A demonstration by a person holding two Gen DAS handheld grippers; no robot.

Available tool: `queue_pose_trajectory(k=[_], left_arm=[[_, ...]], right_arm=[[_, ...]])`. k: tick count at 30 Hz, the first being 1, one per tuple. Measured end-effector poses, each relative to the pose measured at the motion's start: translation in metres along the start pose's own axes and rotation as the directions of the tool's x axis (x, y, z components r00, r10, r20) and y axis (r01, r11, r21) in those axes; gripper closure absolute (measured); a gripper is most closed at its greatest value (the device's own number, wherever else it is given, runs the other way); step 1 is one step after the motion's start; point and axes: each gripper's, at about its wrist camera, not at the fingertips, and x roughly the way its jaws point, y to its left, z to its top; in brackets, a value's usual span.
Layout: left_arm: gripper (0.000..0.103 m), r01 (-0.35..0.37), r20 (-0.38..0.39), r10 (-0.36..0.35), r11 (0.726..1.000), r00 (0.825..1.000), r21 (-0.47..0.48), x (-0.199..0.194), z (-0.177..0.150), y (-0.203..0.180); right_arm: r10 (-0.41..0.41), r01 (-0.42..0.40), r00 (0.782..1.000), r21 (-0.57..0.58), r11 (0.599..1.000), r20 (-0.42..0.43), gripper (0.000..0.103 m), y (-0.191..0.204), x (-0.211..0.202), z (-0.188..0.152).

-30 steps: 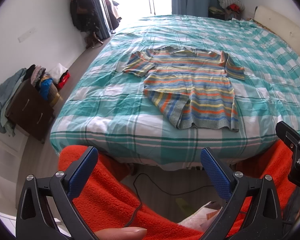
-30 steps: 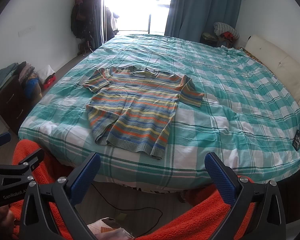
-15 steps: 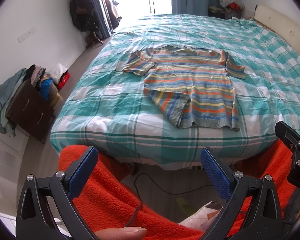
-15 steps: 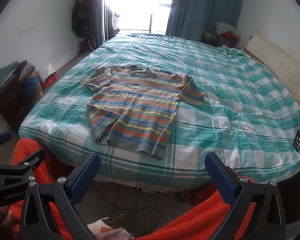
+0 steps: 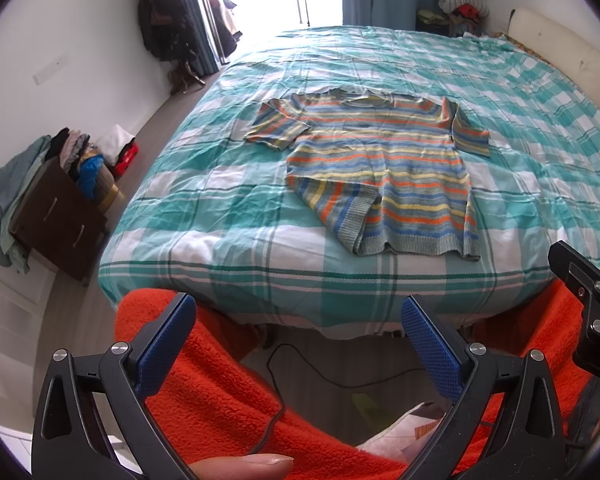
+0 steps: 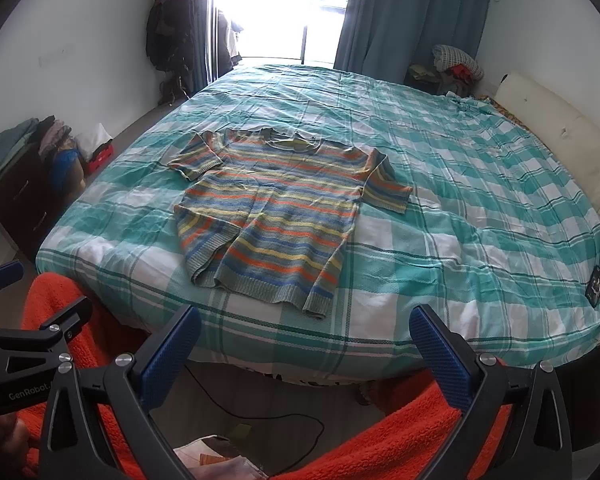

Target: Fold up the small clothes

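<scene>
Before bed edge, left gripper and right gripper level, spread wide.

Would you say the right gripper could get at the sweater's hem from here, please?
Probably yes: the right gripper has its jaws open and empty, and nothing lies between it and the sweater, whose hem sits near the bed edge.

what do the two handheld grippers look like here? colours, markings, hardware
Both match: black plastic frames with triangular cutouts and silver screws, each carrying two fingers faced with blue textured pads. Left gripper and right gripper look identical. White "GenRobot" lettering shows on the left gripper's body in the right wrist view. No cables on them are visible.
</scene>
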Motion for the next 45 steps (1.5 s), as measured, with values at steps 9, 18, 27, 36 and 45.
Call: queue_pose_trajectory(k=[9, 18, 27, 36, 45], left_arm=[[0.001, 0.002, -0.002, -0.002, 1.000, 1.000, 0.003, 0.000, 0.001, 0.001], [0.001, 0.000, -0.006, 0.000, 1.000, 1.000, 0.001, 0.001, 0.001, 0.000], [0.001, 0.001, -0.006, -0.001, 1.000, 1.000, 0.002, 0.002, -0.001, 0.002], [0.001, 0.000, -0.009, 0.000, 1.000, 1.000, 0.003, 0.005, -0.003, 0.002], [0.001, 0.002, -0.012, -0.002, 1.000, 1.000, 0.004, 0.015, -0.012, 0.001]], right_arm=[[-0.003, 0.003, 1.000, -0.002, 1.000, -0.001, 0.000, 0.001, -0.001, 0.001], [0.000, 0.000, 1.000, 0.000, 1.000, -0.010, 0.000, -0.001, 0.005, -0.001], [0.000, 0.000, 1.000, 0.000, 1.000, -0.018, 0.000, -0.002, 0.006, -0.002], [0.000, 0.000, 1.000, 0.000, 1.000, -0.023, 0.000, -0.001, 0.008, -0.003], [-0.001, 0.001, 1.000, 0.000, 1.000, -0.026, 0.000, -0.001, 0.011, -0.005]])
